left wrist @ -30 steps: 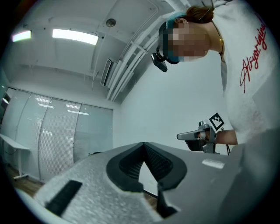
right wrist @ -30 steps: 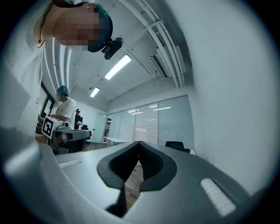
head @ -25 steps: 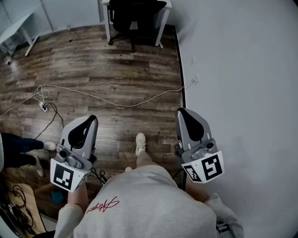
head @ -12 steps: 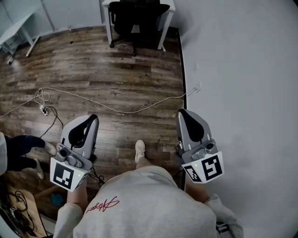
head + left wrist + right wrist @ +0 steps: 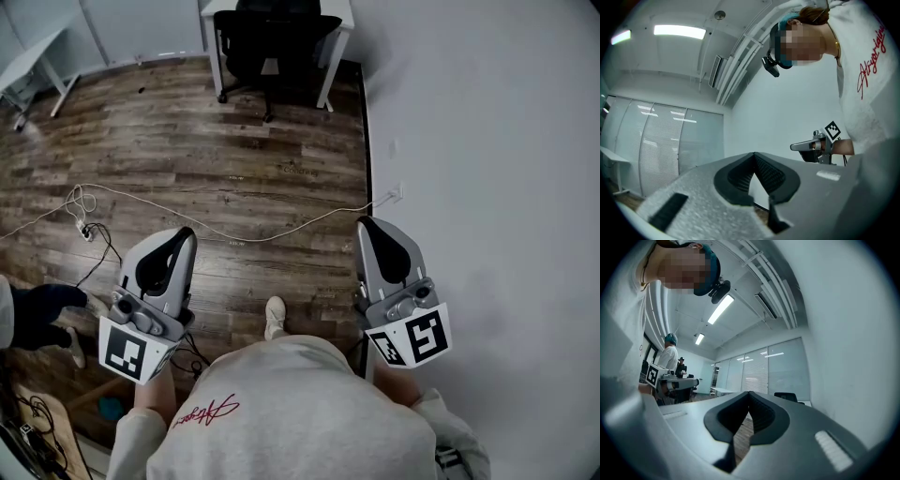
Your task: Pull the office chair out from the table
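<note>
Though shirt script [image 5: 204,412] blurs, office chair [image 5: 272,37] at table [image 5: 339,11]

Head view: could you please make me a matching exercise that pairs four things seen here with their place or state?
Things:
1. office chair
2. white cable
3. right gripper
4. left gripper

Place or state:
A. stretched across the wooden floor
B. shut and empty, next to the white wall
C. pushed in under the white table
D. shut and empty, on the side where the power strip lies

Pairs: 1-C, 2-A, 3-B, 4-D
</note>
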Demonstrator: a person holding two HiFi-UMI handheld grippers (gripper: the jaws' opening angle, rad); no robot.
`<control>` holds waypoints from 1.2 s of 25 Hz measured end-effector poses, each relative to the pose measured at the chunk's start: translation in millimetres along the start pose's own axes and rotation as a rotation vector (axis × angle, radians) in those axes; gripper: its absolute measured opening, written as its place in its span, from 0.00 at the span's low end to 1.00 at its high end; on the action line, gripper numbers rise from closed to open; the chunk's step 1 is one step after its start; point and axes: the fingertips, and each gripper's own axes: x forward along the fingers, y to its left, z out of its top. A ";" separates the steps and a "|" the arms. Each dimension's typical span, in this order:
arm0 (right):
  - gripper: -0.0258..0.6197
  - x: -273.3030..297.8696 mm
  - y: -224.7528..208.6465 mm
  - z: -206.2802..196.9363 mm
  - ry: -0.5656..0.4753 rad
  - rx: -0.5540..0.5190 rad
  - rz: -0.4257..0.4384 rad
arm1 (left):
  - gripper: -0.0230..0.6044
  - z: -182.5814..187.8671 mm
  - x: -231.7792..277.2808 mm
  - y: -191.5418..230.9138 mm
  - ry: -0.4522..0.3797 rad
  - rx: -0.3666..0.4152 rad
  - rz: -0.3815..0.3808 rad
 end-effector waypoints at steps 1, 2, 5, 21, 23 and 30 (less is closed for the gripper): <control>0.04 1.5 -4.1 -0.7 0.001 -0.001 0.000 | 0.03 -1.2 4.6 0.6 -0.002 -0.001 0.000; 0.04 3.1 -8.9 -1.9 0.002 -0.002 -0.001 | 0.03 -2.8 9.8 0.9 -0.005 -0.002 -0.001; 0.04 9.2 -28.0 -6.6 0.007 -0.002 -0.003 | 0.03 -8.6 29.5 0.9 -0.009 0.004 -0.007; 0.04 32.0 -70.7 -18.3 0.014 0.012 0.020 | 0.03 -25.3 74.4 6.5 0.007 0.011 0.006; 0.04 36.2 -70.6 -17.9 0.013 0.012 0.023 | 0.03 -24.4 75.9 9.9 0.001 0.011 0.007; 0.04 50.3 -74.2 -16.4 0.023 0.012 0.039 | 0.03 -25.2 88.4 18.2 0.001 0.005 0.001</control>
